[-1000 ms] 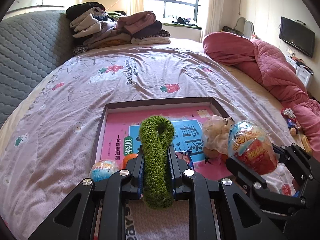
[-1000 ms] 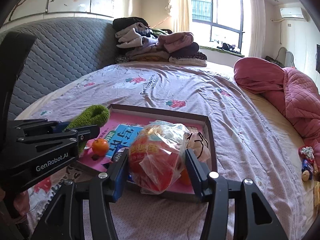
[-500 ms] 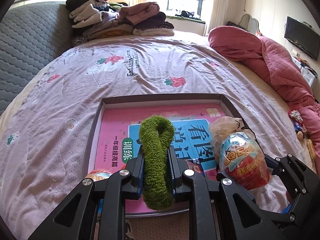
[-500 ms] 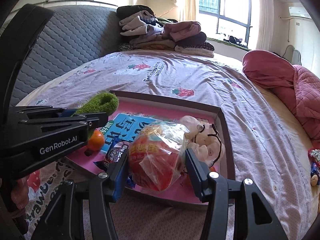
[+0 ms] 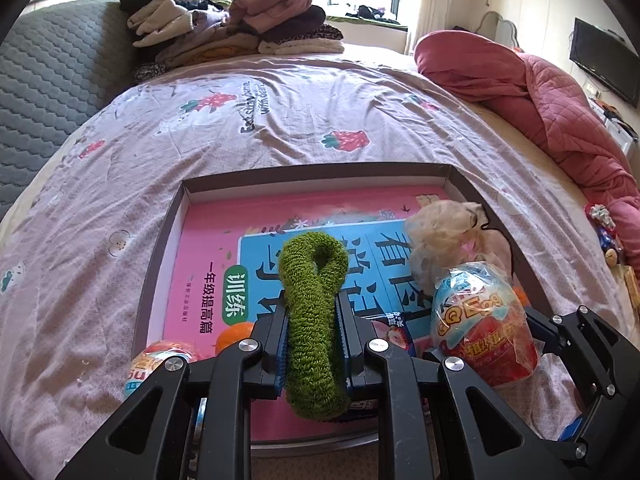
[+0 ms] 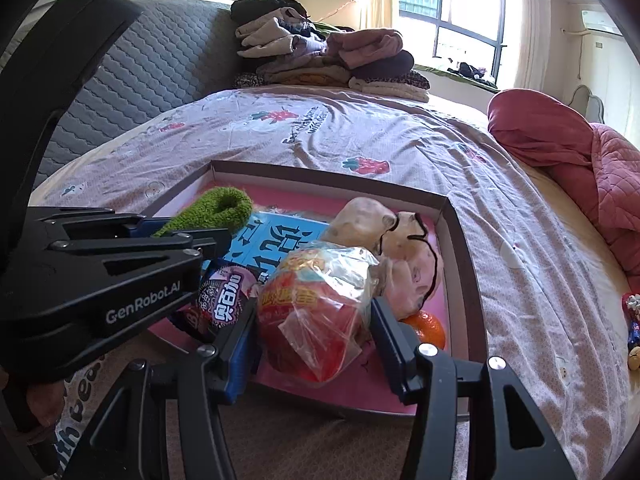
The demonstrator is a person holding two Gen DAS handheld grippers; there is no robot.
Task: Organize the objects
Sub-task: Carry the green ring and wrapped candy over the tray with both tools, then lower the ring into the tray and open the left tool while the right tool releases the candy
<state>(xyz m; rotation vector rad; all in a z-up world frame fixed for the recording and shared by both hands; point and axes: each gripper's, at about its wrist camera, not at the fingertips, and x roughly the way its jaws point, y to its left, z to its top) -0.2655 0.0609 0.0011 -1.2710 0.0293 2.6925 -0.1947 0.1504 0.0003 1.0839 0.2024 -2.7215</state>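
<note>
My left gripper [image 5: 312,312] is shut on a green fuzzy scrunchie [image 5: 314,320] and holds it over the near part of a shallow brown box [image 5: 320,171] that holds a pink book [image 5: 208,240]. My right gripper [image 6: 312,312] is shut on a wrapped toy egg [image 6: 320,312], held over the box's near right part [image 6: 464,264]. The egg also shows in the left wrist view [image 5: 480,332]. A beige plush [image 6: 396,256], an orange [image 6: 430,328] and a snack packet [image 6: 224,296] lie in the box. A second toy egg [image 5: 156,360] lies at its near left corner.
The box lies on a bed with a pink strawberry-print sheet [image 5: 280,120]. Folded clothes [image 5: 232,36] are stacked at the far end by a grey headboard [image 5: 40,80]. A red quilt [image 5: 540,92] lies at the right, with small toys [image 5: 604,232] near it.
Both grippers have moved forward over the box with their loads still held. The box and its contents now look closer and larger.
</note>
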